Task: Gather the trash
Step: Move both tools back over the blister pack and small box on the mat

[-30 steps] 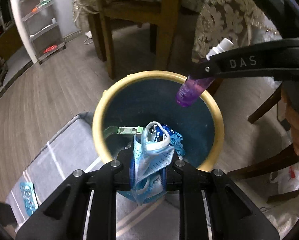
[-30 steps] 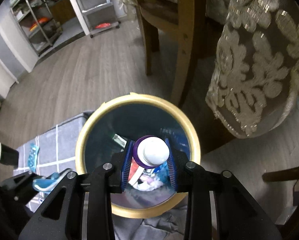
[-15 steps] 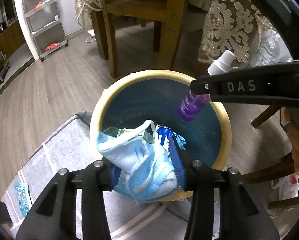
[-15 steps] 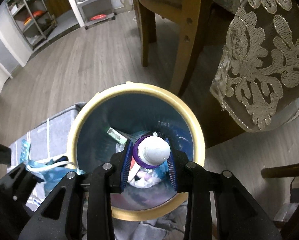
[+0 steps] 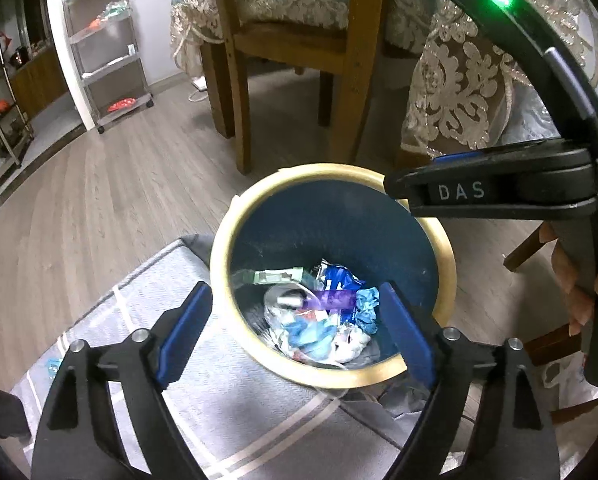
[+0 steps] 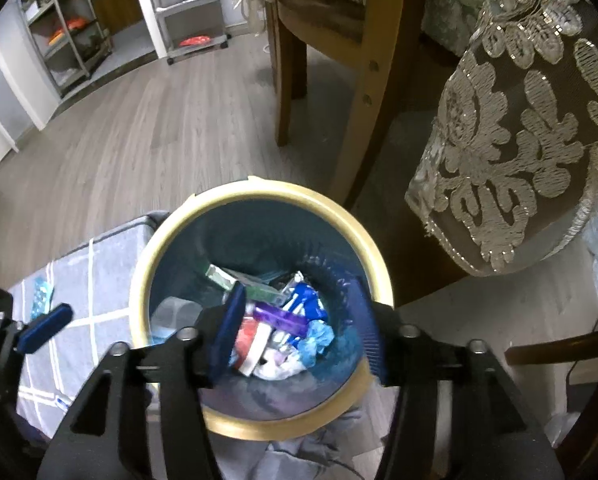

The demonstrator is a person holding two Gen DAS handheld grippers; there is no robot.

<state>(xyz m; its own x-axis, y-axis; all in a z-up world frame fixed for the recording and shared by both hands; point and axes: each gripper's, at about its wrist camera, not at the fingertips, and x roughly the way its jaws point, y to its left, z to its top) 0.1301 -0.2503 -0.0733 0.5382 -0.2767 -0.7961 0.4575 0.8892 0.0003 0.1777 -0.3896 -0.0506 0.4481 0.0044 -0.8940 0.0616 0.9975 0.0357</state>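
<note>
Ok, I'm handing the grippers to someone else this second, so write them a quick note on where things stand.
Left gripper: open, empty, above the trash bin.
Right gripper: open, empty, over the same bin.
In the bin: the purple bottle lying on its side, a blue face mask on top of the wrappers and tissues.
Done: both items are in the bin.
Left: a blue blister pack lies on the grey checked rug beside the bin; probably pick that up next.
</note>
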